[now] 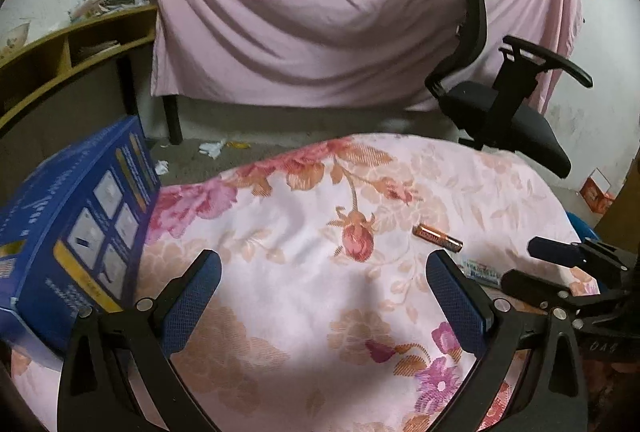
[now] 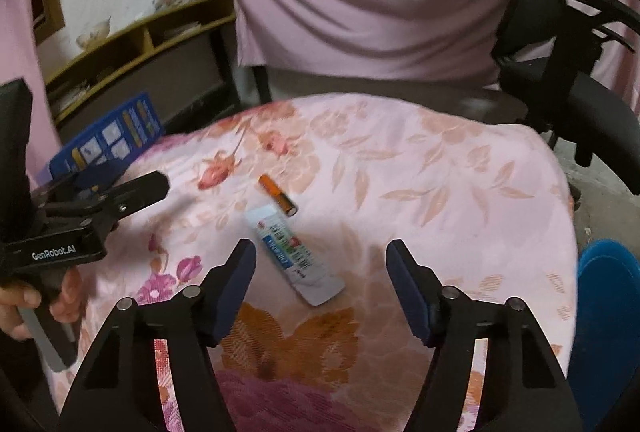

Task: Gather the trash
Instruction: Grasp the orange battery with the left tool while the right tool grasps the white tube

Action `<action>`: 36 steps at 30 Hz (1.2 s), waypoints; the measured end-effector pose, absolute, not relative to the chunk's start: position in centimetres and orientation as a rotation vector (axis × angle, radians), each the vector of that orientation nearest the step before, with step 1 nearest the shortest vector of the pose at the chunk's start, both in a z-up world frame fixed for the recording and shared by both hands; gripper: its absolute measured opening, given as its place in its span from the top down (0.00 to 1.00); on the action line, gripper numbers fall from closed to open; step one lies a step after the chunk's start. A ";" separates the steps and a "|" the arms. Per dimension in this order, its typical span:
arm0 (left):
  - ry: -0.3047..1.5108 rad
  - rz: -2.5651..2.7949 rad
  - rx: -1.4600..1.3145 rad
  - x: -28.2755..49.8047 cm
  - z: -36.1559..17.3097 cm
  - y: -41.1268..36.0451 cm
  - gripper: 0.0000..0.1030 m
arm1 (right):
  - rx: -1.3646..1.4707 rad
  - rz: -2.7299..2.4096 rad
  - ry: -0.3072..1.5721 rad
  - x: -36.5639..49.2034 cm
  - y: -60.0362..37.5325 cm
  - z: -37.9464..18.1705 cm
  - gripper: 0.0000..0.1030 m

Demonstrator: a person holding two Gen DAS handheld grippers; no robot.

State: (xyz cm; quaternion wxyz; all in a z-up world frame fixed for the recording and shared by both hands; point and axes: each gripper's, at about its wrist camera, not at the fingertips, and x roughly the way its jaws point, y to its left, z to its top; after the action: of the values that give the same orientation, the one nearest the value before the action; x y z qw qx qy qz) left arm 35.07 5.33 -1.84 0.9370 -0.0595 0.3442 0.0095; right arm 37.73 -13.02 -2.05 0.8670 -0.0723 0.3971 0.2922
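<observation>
Sachet (image 2: pixel 296 253) shows whole only from the right wrist, beside battery (image 2: pixel 277 195).

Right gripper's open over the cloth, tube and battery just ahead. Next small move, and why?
Probably ease the right gripper forward and down to straddle the flat tube. Its jaws stand open and empty, and the tube lies nearest, roughly centred between them, with the battery just beyond. The left gripper is open too, but farther from both.
</observation>
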 end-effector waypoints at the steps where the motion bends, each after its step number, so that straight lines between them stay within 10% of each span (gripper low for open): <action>1: 0.711 0.013 -0.119 35.2 -2.0 5.2 0.03 | -0.165 0.616 0.843 37.7 -12.7 -2.2 0.36; 11: 0.740 -0.024 -0.135 35.4 -2.3 5.6 0.03 | -0.240 0.642 0.894 36.5 -11.9 -3.2 0.75; 36: 0.831 -0.177 0.152 40.3 -4.2 -2.4 0.36 | -0.073 0.428 0.878 36.6 -18.2 -2.4 0.81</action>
State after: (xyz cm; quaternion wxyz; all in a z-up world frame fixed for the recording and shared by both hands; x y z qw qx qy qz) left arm 40.27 -2.40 -4.22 0.9082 0.0737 0.4029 -0.0856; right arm 36.55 -18.20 -2.37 0.8824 -0.0352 0.4218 0.2055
